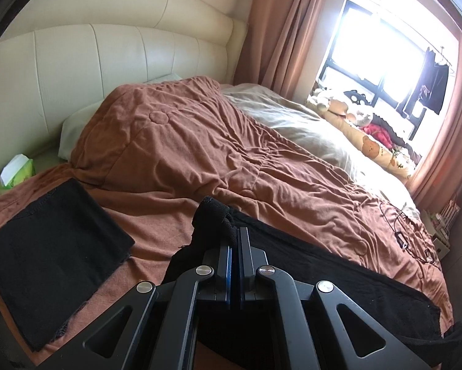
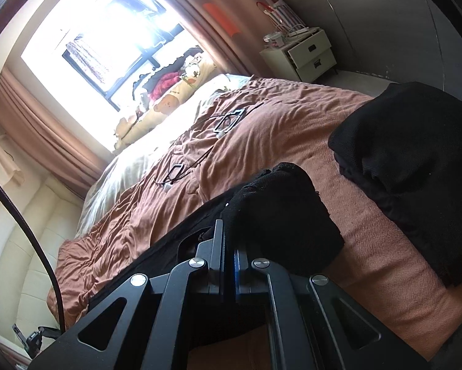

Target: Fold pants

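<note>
Pants (image 1: 338,280) run as one long black band across the brown bedspread (image 1: 200,160), each end pinched in one of my grippers. Left gripper (image 1: 234,231): jaws clamped on bunched cloth at its tips, band trailing off to its right. Right gripper (image 2: 227,228): jaws likewise clamped, cloth heaped over the tips, band trailing left. Long axis lies between my two hands; neither is nearer. Judgement: next move brings the ends together.

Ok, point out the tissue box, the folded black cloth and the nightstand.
tissue box (image 1: 15,175): left wrist view, green side.
folded black cloth (image 1: 52,259): left wrist view, middle of top face.
nightstand (image 2: 308,50): right wrist view, upper drawer front.
</note>
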